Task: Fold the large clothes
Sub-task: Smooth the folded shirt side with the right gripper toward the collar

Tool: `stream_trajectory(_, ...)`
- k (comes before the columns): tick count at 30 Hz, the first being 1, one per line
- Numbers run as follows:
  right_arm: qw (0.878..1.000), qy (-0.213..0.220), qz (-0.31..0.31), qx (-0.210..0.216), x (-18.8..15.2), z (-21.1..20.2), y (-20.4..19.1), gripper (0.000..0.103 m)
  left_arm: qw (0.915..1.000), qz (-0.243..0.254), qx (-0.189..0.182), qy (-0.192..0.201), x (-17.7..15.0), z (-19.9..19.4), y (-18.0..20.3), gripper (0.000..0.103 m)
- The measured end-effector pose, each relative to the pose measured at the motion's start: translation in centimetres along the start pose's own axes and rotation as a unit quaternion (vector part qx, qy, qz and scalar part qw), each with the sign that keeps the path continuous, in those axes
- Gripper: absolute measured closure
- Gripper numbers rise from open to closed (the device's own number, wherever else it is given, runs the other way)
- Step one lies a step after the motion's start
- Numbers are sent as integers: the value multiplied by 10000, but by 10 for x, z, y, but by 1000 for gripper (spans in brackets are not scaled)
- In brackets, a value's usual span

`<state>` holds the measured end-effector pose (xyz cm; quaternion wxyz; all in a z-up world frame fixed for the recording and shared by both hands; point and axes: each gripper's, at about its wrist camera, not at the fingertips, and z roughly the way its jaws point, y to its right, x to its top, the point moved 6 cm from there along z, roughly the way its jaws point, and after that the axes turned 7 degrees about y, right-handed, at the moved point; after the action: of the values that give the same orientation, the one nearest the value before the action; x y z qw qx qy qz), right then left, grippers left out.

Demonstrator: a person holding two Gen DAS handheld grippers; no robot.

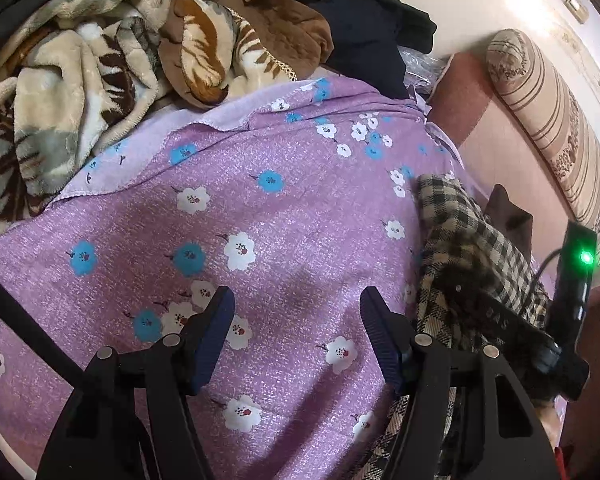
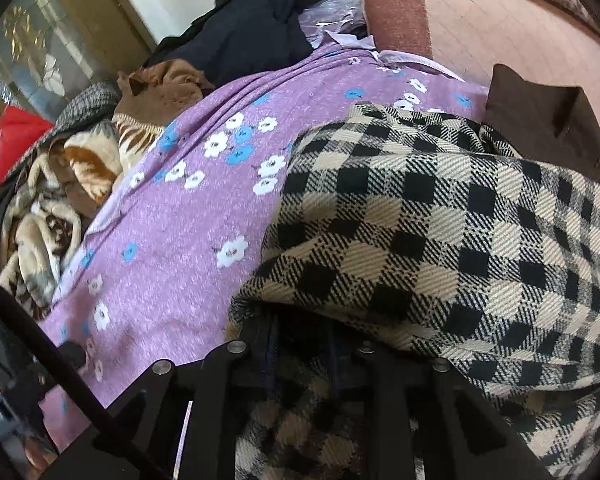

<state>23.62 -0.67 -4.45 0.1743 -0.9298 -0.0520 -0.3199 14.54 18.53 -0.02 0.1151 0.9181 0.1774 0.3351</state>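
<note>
A black-and-cream checked garment [image 2: 440, 220] lies bunched on the right side of a purple flowered sheet [image 1: 260, 208]; it also shows in the left wrist view [image 1: 472, 248]. My left gripper [image 1: 296, 320] is open and empty, just above the sheet, left of the garment. My right gripper [image 2: 300, 344] is shut on the checked garment, whose cloth drapes over the fingers and hides the tips. The right gripper's black body with a green light [image 1: 576, 280] shows at the right of the left wrist view.
A heap of plush patterned blankets [image 1: 72, 92] and brown and dark clothes [image 1: 356, 28] lies at the far side of the sheet. A striped bolster [image 1: 560, 128] lies along the wall at the right. A brown cushion [image 2: 548, 120] sits behind the garment. A red object [image 2: 12, 148] is at far left.
</note>
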Motion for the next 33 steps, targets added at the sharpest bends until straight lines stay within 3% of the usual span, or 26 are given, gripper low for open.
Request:
stream_trajectory(2,9997,-77,-214,107,-5,-15,-3,79,10000,85,26,32,-1,-1,3,39)
stream_trajectory(5,9966,159,-751,302,-10,-51,-14,79,9997,234,43,102,-2,-4,7,39)
stream_trajectory(9,9930,662,-982,20,2,-87,-5,79,9995,322,-17,37,-8,-1,14,39)
stream_trajectory(11,9944,694,-742,-282,17,-81,15,79,9993,377,9,24,-10,1,16,39)
stream_trajectory(14,9976,380,-250,-522,27,-46,46,79,9990,452,49,8,-12,3,17,39)
stream_trajectory(17,9988,-309,107,-352,16,2,56,79,9994,359,17,-5,-9,4,15,39)
stream_trajectory(20,9985,-230,-26,-498,21,0,50,79,9996,282,-22,-27,-7,6,14,39)
stream_trajectory(23,9998,-104,83,-112,17,-29,45,78,9991,387,-112,-163,-12,8,18,39)
stream_trajectory(25,9997,-41,214,56,3,-55,51,73,9974,588,-216,-344,-21,9,23,38)
stream_trajectory(27,9996,-81,266,-46,-18,-74,64,70,9939,847,-369,-595,-36,12,31,38)
stream_trajectory(29,9988,-207,291,-344,-49,-99,93,70,9895,1084,-485,-827,-52,14,38,38)
stream_trajectory(31,9955,-447,325,-771,-85,-120,128,70,9869,1420,-369,-678,-62,11,45,38)
stream_trajectory(33,9916,-707,585,-907,-122,-140,156,70,9796,1855,-331,-693,-77,6,54,38)
